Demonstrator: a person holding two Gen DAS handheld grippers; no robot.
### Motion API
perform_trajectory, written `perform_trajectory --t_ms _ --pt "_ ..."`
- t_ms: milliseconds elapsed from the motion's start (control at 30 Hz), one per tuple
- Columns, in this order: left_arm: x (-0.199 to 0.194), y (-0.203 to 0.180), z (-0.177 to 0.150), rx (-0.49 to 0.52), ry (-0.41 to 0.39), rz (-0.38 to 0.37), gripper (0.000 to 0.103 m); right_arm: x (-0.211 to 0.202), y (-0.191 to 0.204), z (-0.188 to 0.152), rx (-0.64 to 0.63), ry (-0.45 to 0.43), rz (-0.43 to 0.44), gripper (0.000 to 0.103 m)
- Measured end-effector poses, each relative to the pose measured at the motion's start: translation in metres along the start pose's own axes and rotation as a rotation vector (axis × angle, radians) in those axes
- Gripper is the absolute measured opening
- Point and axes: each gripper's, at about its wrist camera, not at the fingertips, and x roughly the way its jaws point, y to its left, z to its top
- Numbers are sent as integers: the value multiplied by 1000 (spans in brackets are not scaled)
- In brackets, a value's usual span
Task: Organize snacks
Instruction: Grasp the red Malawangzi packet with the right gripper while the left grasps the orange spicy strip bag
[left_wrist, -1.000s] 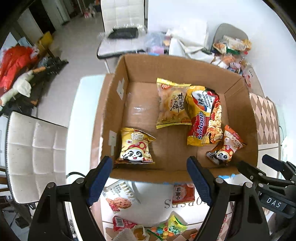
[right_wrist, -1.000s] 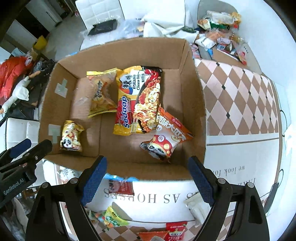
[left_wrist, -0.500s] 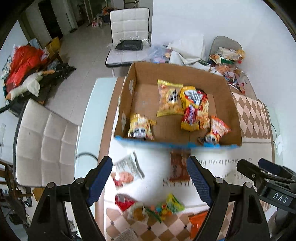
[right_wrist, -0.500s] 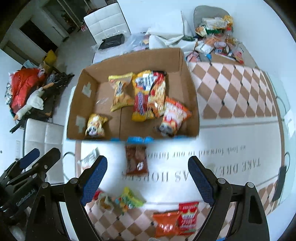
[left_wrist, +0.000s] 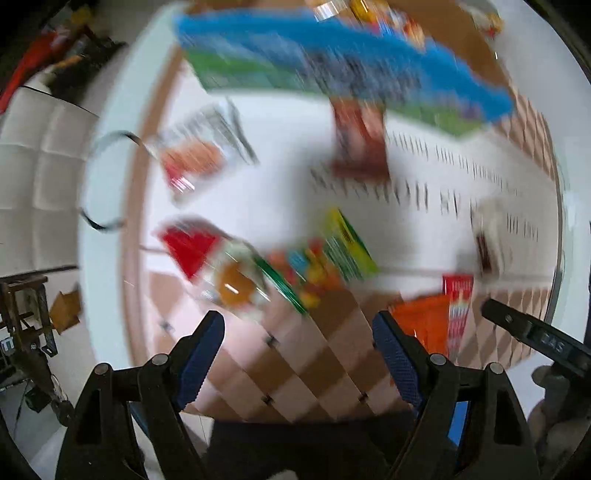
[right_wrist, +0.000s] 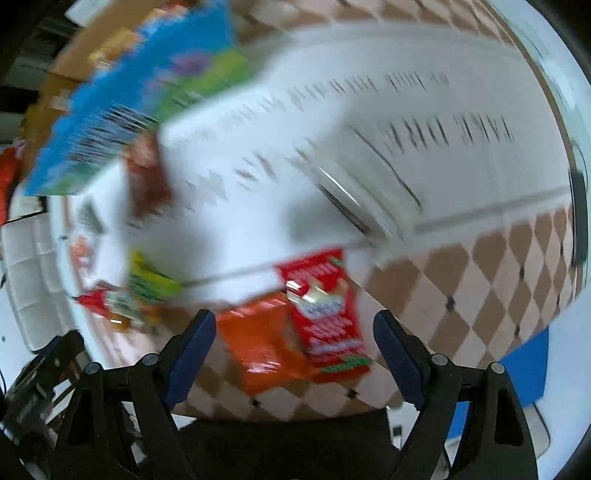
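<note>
The left gripper (left_wrist: 298, 352) was seen with its jaws spread wide and nothing held between them; only the checkered part of the tablecloth (left_wrist: 317, 354) lay in the gap. The right gripper (right_wrist: 294, 349) was likewise seen with wide jaws, which were closing, and nothing was gripped: an orange snack bag (right_wrist: 258, 343) and a red snack bag (right_wrist: 325, 317) lay on the cloth between the blue pads (right_wrist: 190, 350), not touched by them. The red bag was laid partly over the orange one.

Both views were heavily blurred, so fine detail could not be read. Places are given relative to the cardboard box (left_wrist: 443, 29), whose printed blue and green outer wall (left_wrist: 332, 70) was seen at the top of the left wrist view and at the upper left of the right wrist view. A dark red-brown packet (left_wrist: 360, 144) lay on the white band of the cloth just beside that wall. A pale packet with an orange picture (left_wrist: 195, 158) lay near the box's left end. Well apart from the box, toward the grippers, a red packet (left_wrist: 188, 247), a clear packet with an orange centre (left_wrist: 232, 284) and a green and yellow candy bag (left_wrist: 332, 258) were seen close together. The orange and red bags lay farthest from the box. Some yellow packets (left_wrist: 369, 11) were visible inside the box, at its rim.
</note>
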Motion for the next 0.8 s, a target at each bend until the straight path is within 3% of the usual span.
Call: perform_trajectory --t_ms 167,400,500,800 --pt "39 -33 -13 64 93 1 82 48 -27 -14 41 82 -32 66" --pt "50 -53 -18 69 139 -24 82 90 -29 -24 21 135 -36 66" --pt "53 -67 -18 67 163 -53 82 89 -23 -29 -23 110 -66 60" --pt "87 -123 -18 98 275 -124 82 83 -81 -36 65 119 -91 60"
